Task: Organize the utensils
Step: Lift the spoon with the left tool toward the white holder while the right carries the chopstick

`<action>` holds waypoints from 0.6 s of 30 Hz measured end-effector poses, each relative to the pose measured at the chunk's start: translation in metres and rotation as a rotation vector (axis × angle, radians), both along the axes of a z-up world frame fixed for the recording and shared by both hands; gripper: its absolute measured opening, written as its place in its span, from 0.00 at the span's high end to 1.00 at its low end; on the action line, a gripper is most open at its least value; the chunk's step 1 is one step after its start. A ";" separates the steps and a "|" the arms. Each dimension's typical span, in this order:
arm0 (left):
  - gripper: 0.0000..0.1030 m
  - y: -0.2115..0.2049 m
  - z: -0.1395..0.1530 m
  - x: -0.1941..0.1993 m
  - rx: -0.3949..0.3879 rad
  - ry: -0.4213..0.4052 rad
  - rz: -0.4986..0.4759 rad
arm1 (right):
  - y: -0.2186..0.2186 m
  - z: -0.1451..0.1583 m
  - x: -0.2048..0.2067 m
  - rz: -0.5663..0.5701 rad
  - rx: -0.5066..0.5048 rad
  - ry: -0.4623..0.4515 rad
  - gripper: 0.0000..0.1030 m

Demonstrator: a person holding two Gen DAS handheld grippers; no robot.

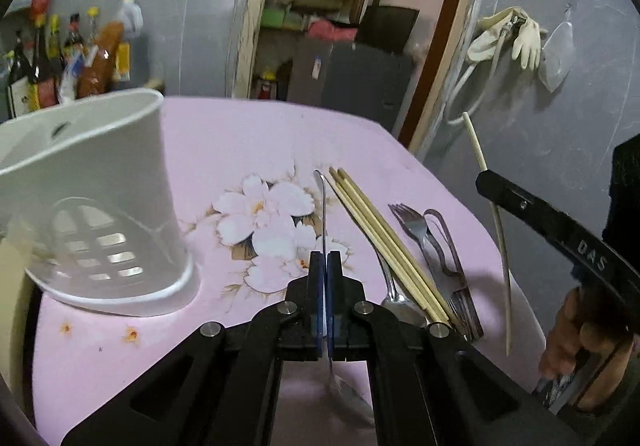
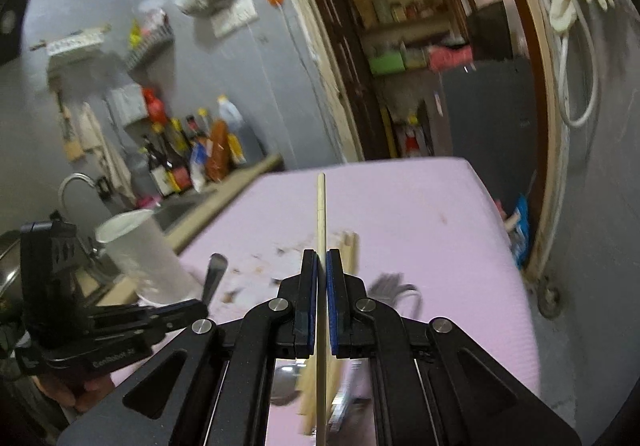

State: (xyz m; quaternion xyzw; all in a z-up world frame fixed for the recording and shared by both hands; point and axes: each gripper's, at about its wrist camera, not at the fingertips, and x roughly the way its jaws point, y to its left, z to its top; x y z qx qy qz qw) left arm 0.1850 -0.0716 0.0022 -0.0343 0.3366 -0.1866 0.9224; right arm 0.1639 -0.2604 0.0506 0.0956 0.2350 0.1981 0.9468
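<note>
My left gripper (image 1: pixel 324 260) is shut on a metal spoon (image 1: pixel 321 206), its handle pointing forward above the pink table (image 1: pixel 240 138). The white utensil holder (image 1: pixel 92 202) stands to its left. My right gripper (image 2: pixel 322 258) is shut on a single wooden chopstick (image 2: pixel 321 206), held upright above the table; it also shows in the left wrist view (image 1: pixel 474 142). On the table to the right lie several chopsticks (image 1: pixel 380 234), a spoon (image 1: pixel 394 294) and forks (image 1: pixel 416 226). The holder (image 2: pixel 140 250) and the left gripper (image 2: pixel 200 310) show at the left of the right wrist view.
Sauce bottles (image 1: pixel 60 62) stand on a counter behind the holder. A sink faucet (image 2: pixel 74 186) is left of the table. An open doorway (image 1: pixel 340 26) with shelves lies beyond the table's far edge. Gloves (image 1: pixel 516 34) hang on the grey wall at right.
</note>
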 end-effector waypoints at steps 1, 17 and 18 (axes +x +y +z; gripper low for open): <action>1.00 -0.004 -0.003 0.002 0.016 0.001 0.000 | 0.005 0.000 -0.004 0.003 -0.006 -0.018 0.98; 1.00 0.038 0.054 -0.038 -0.059 -0.300 0.140 | 0.034 0.038 -0.021 0.013 0.088 -0.244 0.98; 1.00 0.042 0.060 -0.039 -0.060 -0.317 0.149 | 0.038 0.041 -0.021 0.014 0.088 -0.261 0.98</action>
